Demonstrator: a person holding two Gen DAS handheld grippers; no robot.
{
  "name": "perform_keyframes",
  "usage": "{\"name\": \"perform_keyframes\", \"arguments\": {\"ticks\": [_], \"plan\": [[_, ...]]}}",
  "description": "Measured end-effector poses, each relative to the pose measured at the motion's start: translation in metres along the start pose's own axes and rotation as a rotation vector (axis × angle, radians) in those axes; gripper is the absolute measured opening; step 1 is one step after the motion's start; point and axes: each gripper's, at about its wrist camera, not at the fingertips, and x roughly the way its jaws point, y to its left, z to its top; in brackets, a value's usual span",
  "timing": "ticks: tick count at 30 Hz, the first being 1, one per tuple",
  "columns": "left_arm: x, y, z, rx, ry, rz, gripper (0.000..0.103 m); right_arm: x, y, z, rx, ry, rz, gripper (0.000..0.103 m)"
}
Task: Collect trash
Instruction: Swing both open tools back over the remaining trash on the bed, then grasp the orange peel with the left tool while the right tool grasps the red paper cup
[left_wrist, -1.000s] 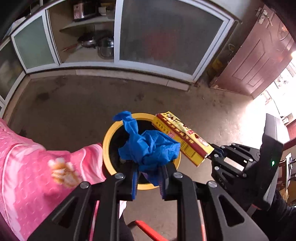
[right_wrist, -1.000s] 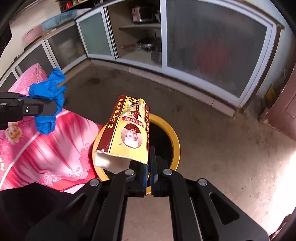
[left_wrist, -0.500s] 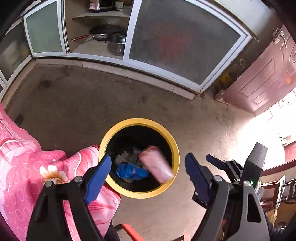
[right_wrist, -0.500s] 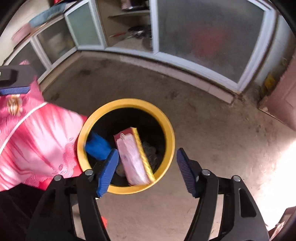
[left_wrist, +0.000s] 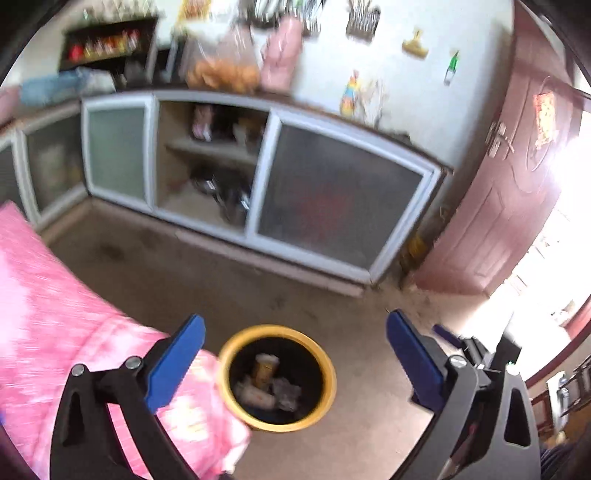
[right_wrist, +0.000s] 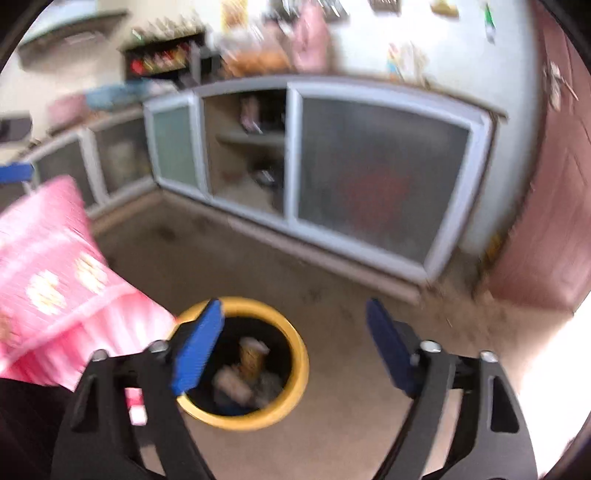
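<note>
Both cameras have tilted up and pulled back since the earlier frames, so the bin now sits lower and smaller in each view, and the glove and carton once held over it lie inside. Left wrist view: the left claw (left_wrist: 295, 365) stands wide apart and empty, its blue pads framing the yellow-rimmed trash bin (left_wrist: 321, 354) on the concrete floor (left_wrist: 192, 280). Inside the bin the yellow carton (left_wrist: 264, 371) stands on end among pale crumpled scraps; the blue glove cannot be made out here. A pink bedspread (left_wrist: 55, 325) touches the bin's left side, and the right claw's body shows at the right edge. Right wrist view: the right claw (right_wrist: 295, 345) is likewise spread wide with nothing between its pads. The bin (right_wrist: 295, 339) is partly hidden behind the left pad; the carton (right_wrist: 251, 354) stands inside, with a trace of blue at the bottom that is probably the glove. Motion blur hides finer detail. Handling judgement: the carton is light, thin-walled and crushable, best pinched across its narrow faces near one end; the glove is soft, limp and light, best gripped at a bunched fold. Deposit of both items appears complete.
</note>
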Motion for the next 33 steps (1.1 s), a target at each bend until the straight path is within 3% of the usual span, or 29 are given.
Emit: {"name": "perform_keyframes", "arguments": {"ticks": [5, 10, 17, 21, 28, 33], "plan": [[-0.105, 0.05, -0.031, -0.006, -0.084, 0.188, 0.095, -0.029, 0.056, 0.039, -0.073, -0.095, 0.267, 0.089], [-0.192, 0.116, -0.079, -0.105, -0.094, 0.451, 0.095, -0.022, 0.143, 0.063, -0.169, -0.027, 0.575, 0.09], [-0.266, 0.198, -0.152, -0.29, -0.003, 0.743, 0.095, -0.006, 0.274, 0.078, -0.334, 0.02, 0.747, 0.088], [-0.274, 0.23, -0.167, -0.322, 0.036, 0.808, 0.095, 0.0, 0.329, 0.08, -0.358, 0.072, 0.838, 0.085], [-0.255, 0.264, -0.168, -0.32, 0.073, 0.772, 0.095, 0.018, 0.395, 0.088, -0.402, 0.134, 0.881, 0.084], [-0.244, 0.282, -0.167, -0.375, 0.095, 0.698, 0.095, 0.034, 0.43, 0.088, -0.445, 0.192, 0.894, 0.079]]}}
